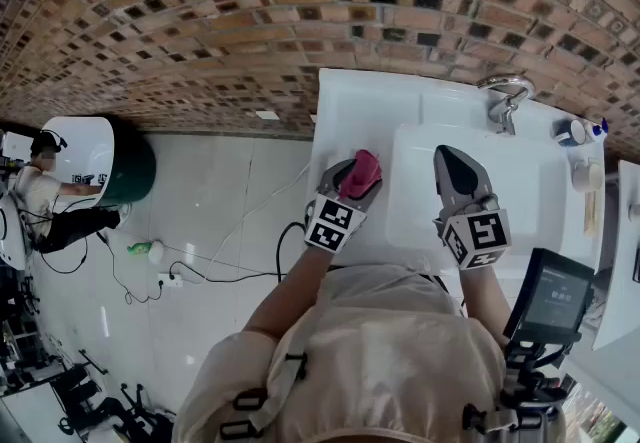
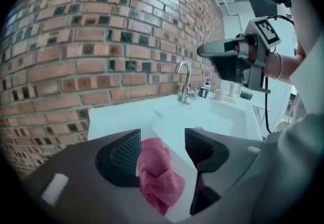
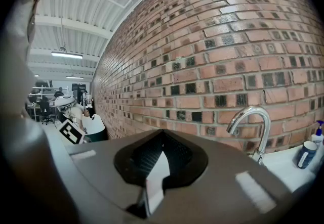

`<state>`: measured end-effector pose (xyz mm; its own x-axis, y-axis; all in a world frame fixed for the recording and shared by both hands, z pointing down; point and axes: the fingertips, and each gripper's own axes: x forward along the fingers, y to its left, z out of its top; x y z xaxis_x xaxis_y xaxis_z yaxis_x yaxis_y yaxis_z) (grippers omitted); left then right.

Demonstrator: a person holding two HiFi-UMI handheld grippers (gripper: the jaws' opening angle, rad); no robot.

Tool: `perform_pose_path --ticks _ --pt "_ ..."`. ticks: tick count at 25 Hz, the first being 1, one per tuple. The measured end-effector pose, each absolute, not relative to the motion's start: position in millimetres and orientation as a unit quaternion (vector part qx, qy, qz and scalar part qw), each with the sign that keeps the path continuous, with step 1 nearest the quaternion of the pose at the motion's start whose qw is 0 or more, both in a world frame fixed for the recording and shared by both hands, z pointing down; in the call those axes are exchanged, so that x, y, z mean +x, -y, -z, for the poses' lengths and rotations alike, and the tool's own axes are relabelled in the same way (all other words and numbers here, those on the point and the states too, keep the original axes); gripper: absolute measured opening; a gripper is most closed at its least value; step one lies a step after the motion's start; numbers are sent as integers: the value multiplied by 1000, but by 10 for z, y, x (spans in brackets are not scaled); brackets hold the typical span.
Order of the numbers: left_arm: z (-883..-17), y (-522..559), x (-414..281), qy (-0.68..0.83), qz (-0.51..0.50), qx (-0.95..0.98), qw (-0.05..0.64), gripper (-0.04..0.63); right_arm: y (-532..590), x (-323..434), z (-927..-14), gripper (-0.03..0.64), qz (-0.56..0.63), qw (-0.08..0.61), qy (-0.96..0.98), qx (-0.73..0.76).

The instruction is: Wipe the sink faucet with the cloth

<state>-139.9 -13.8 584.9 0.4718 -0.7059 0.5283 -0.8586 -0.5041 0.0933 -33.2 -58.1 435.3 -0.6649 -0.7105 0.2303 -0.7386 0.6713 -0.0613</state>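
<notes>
left gripper (image 2: 162,143) jaws: spread wide; the pink cloth (image 2: 156,175) sits between them against one pad only, probably not pinched.
right gripper (image 3: 161,142) jaws: pressed together, empty.
faucet (image 2: 185,80): upright behind the sink (image 2: 223,117), ahead and right of the cloth; right gripper nearer.
</notes>
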Motion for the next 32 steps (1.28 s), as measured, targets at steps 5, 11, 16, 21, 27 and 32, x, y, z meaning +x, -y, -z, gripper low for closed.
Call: perform_pose_path --ticks 5,11,16,21,27,32 --pt "-6521 209 -1454 438 -302 819 215 252 724 -380 -4390 -9 -72 102 911 394" --pt "-6834 266 -1524 438 -331 800 241 250 872 -285 -4442 -9 -77 105 906 403" --pt "-6995 308 -1541 440 -338 791 259 249 931 -250 -4505 -9 -84 111 904 404" --pt "-7018 333 -1554 448 -323 790 266 233 959 -235 -4544 -9 -90 114 904 403" --pt "-6980 332 -1498 431 -336 791 274 114 923 -203 -4482 -9 -86 112 906 399" --pt "-6331 576 -1404 460 -262 810 252 112 918 -93 -4326 -9 -73 103 906 403"
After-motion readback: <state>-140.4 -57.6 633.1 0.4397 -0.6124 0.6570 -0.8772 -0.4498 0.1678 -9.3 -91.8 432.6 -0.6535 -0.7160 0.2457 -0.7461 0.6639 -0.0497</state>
